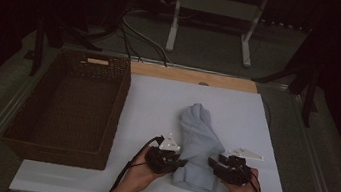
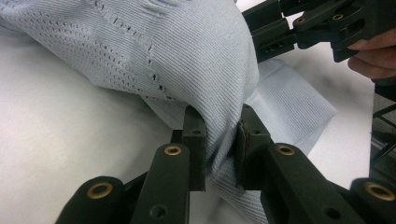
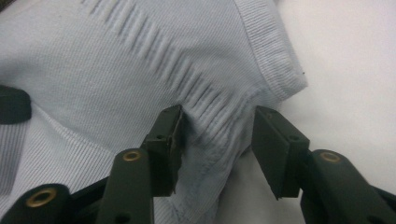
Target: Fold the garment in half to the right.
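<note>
- Pale blue ribbed knit: we see a folded sweater (image 1: 196,147) lying lengthwise near the middle of the white bench (image 1: 146,108), its near end between our two hands.
- We hold the left gripper (image 1: 180,162) at the sweater's left near edge. In the left gripper view, the left gripper (image 2: 222,144) has its fingers (image 2: 195,144) narrow and clamped on a pinched fold of the knit, which bunches between the pads.
- We hold the right gripper (image 1: 211,162) at the sweater's right near edge. In the right gripper view, the right gripper (image 3: 219,140) stands partly parted: one pad touches the fabric, while the other stands clear of it with a gap. A raised fold of the ribbed hem sits between the fingers (image 3: 275,149) unpressed.
- In the left gripper view, the right gripper shows farther off at the upper right, just beside the sweater, with fingertips of the hand on its body.
- A dark woven basket (image 1: 33,122) stands at the left of the bench, well apart from the sweater.
</note>
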Demonstrator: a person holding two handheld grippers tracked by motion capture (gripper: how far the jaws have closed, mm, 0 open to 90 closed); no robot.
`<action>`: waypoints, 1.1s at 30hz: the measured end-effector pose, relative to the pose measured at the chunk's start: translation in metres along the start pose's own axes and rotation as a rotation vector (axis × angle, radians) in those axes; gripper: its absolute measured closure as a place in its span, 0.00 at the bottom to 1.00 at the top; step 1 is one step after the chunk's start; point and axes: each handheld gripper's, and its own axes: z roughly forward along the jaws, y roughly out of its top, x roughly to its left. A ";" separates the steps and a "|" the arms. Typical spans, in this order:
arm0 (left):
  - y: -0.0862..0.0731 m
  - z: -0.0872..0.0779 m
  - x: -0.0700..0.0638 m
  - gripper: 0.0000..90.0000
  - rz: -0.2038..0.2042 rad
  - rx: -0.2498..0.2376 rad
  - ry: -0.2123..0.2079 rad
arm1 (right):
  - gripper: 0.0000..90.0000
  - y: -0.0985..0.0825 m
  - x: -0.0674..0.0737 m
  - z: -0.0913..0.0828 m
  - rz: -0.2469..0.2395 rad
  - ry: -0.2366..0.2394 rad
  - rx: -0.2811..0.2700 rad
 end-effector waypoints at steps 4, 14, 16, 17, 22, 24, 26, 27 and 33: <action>-0.003 -0.005 0.003 0.88 -0.006 -0.001 0.011 | 0.57 0.004 0.004 0.005 -0.007 0.004 0.000; -0.009 -0.016 0.006 0.88 -0.029 -0.009 0.031 | 0.57 0.012 0.016 0.017 -0.026 0.020 0.002; -0.010 -0.018 0.005 0.88 -0.028 -0.010 0.033 | 0.57 0.013 0.018 0.018 -0.027 0.023 0.002; -0.011 -0.019 0.005 0.88 -0.031 -0.012 0.032 | 0.57 0.013 0.018 0.019 -0.028 0.026 0.002; -0.015 -0.020 0.004 0.88 -0.041 -0.011 0.031 | 0.57 0.015 0.022 0.021 -0.038 0.028 0.004; -0.015 -0.019 0.005 0.87 -0.051 -0.014 0.027 | 0.57 0.015 0.022 0.021 -0.037 0.027 0.006; -0.015 -0.019 0.006 0.85 -0.053 -0.014 0.027 | 0.56 0.015 0.021 0.020 -0.036 0.027 0.005; -0.015 -0.019 0.006 0.84 -0.055 -0.014 0.027 | 0.56 0.015 0.021 0.019 -0.036 0.026 0.004; -0.018 -0.018 0.006 0.84 -0.060 -0.010 0.027 | 0.53 0.014 0.021 0.014 -0.039 0.023 0.003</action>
